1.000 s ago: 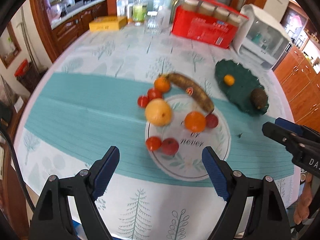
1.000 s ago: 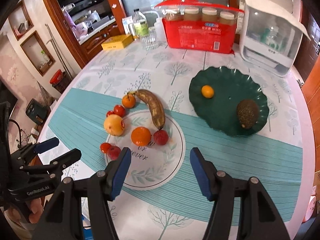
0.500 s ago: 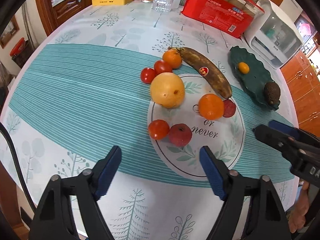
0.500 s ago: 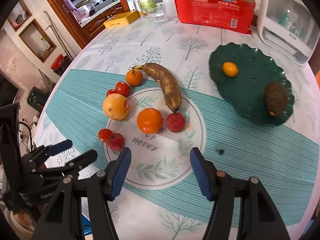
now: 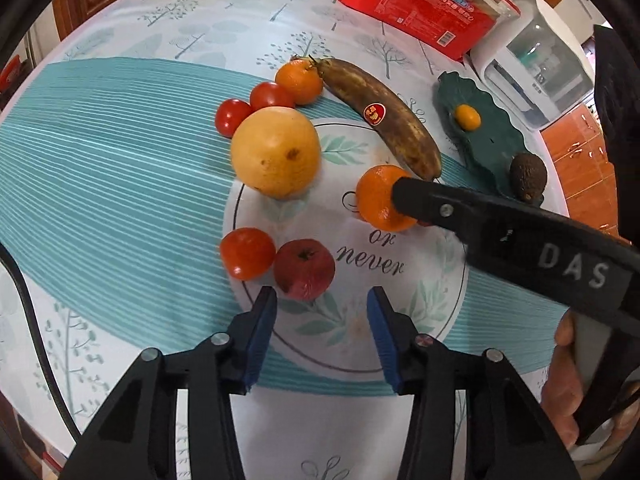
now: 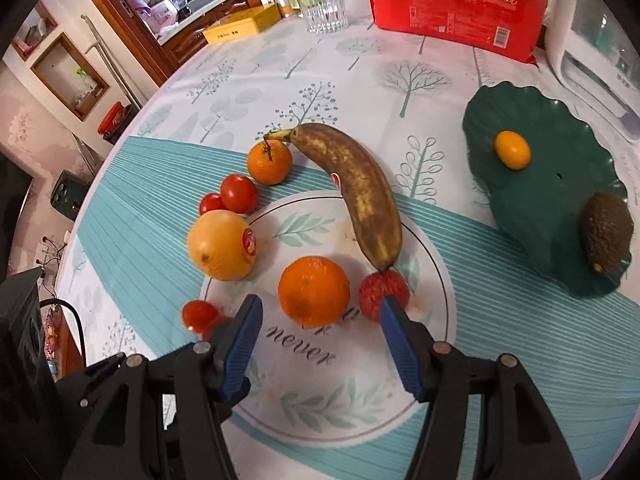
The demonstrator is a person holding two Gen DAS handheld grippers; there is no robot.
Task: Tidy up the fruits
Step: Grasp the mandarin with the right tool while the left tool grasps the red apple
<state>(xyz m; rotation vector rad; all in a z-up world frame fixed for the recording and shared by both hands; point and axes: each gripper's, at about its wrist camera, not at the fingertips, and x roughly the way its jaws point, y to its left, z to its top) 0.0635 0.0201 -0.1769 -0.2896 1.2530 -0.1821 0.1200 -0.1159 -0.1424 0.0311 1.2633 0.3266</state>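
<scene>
Orange (image 6: pixel 314 291) sat on the round plate print (image 6: pixel 344 408), between right gripper (image 6: pixel 320 334) fingers, open, untouched. Left gripper (image 5: pixel 320 330), fingers narrowing, empty, hovered near red apple (image 5: pixel 304 269). Firm, rollable; grip at widest girth.

I'm looking at a home dining spot beside a kitchen: a round tabletop (image 6: pixel 400 80) under a tree-printed cloth, dark wooden cabinets (image 6: pixel 176 40) behind it, a clear drinking glass (image 6: pixel 325 10), a yellow tin box (image 6: pixel 244 26), and a red packet of disposable cups (image 6: pixel 456 8).
</scene>
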